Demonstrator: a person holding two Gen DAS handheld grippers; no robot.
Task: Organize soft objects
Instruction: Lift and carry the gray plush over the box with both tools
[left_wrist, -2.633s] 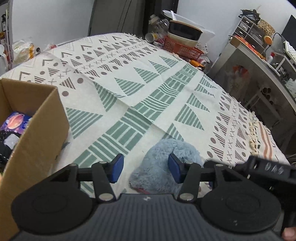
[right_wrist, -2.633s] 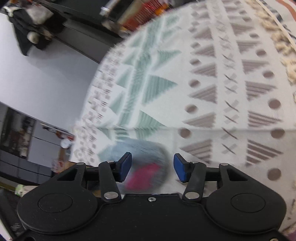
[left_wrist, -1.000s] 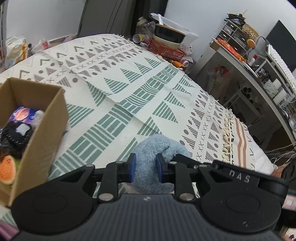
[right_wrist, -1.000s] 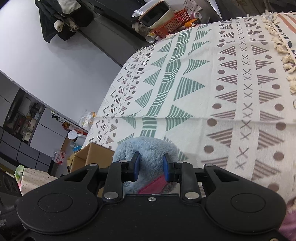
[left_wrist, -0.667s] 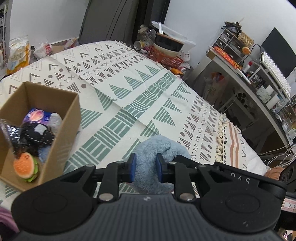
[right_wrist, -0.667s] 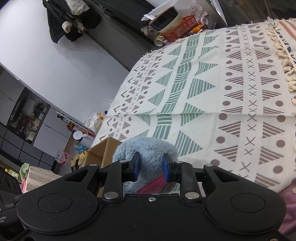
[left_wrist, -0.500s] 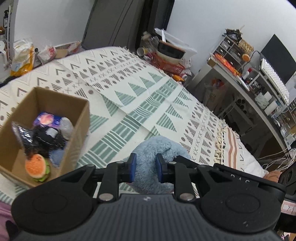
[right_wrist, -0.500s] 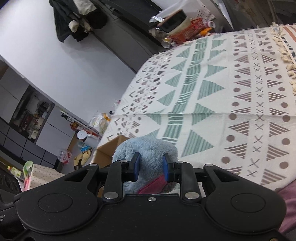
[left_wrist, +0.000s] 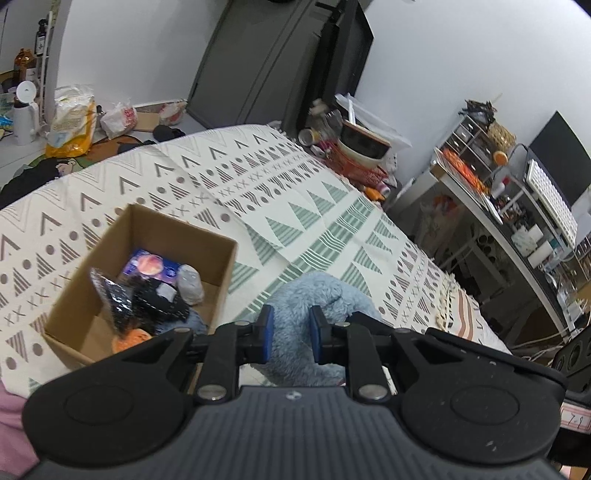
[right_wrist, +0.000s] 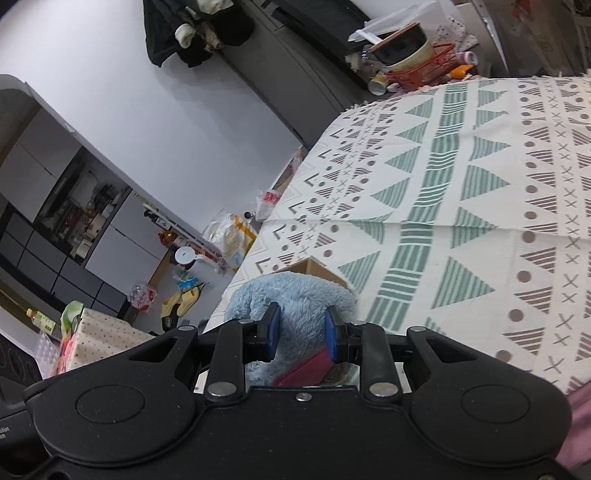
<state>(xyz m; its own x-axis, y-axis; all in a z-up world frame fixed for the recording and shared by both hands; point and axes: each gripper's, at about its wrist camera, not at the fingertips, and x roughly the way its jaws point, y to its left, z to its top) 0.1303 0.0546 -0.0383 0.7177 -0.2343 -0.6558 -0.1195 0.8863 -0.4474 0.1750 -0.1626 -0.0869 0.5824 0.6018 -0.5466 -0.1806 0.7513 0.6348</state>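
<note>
A fluffy light-blue plush (left_wrist: 314, 295) with a pink patch (right_wrist: 306, 367) hangs above the patterned bedspread, held from two sides. My left gripper (left_wrist: 289, 334) is shut on one part of it and my right gripper (right_wrist: 302, 334) is shut on another part. To the left in the left wrist view stands an open cardboard box (left_wrist: 218, 251) holding several soft items: a black sparkly toy (left_wrist: 147, 299), an orange one (left_wrist: 129, 338) and a purple packet (left_wrist: 151, 266). In the right wrist view only a corner of the box (right_wrist: 314, 267) shows behind the plush.
The cream bedspread (left_wrist: 295, 206) with green triangles covers the bed. A red basket with a bowl (left_wrist: 362, 147) sits past the far edge. A desk with shelves and a keyboard (left_wrist: 550, 192) stands at the right. Bags (left_wrist: 70, 122) lie on the floor at the left.
Both grippers closed on the blue plush and lifted it off the bedspread. The view has risen and shifted left, so the box interior now shows more fully.
</note>
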